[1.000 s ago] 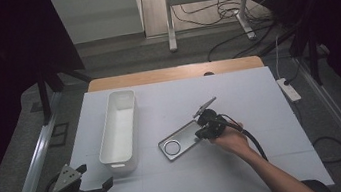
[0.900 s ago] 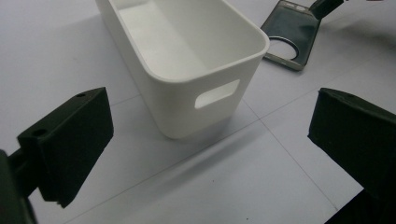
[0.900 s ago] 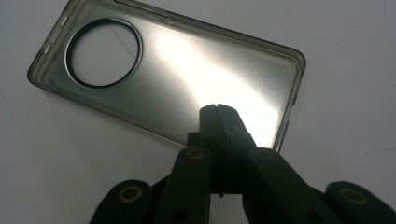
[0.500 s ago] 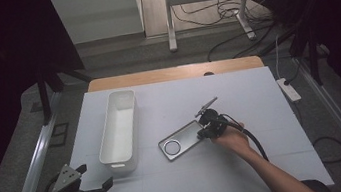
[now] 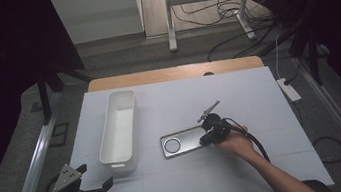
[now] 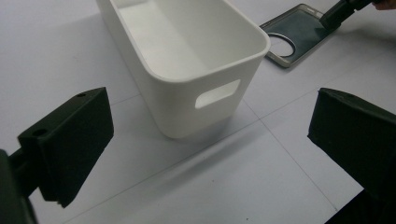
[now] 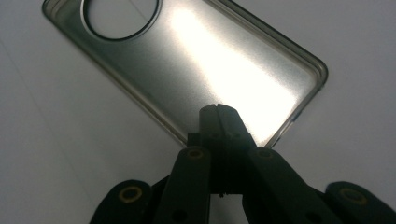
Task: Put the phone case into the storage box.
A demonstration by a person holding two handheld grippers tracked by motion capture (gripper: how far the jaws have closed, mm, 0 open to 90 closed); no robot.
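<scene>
A metallic grey phone case (image 5: 181, 143) with a round camera hole lies flat on the white table, right of centre. My right gripper (image 5: 204, 140) is shut, its tips set down on the case's near corner (image 7: 210, 60); in the right gripper view the jaws (image 7: 218, 116) meet with nothing visible between them. At the front left corner my left gripper (image 5: 95, 176) stands open and empty. In the left gripper view its wide-apart jaws (image 6: 215, 135) face the short handle end of a white bin (image 6: 187, 88), with the case (image 6: 292, 37) beyond.
The long empty white bin (image 5: 108, 135) lies lengthwise left of the case. A white power strip (image 5: 289, 89) hangs off the table's right edge. Metal rails run along both sides, and cables lie on the floor behind.
</scene>
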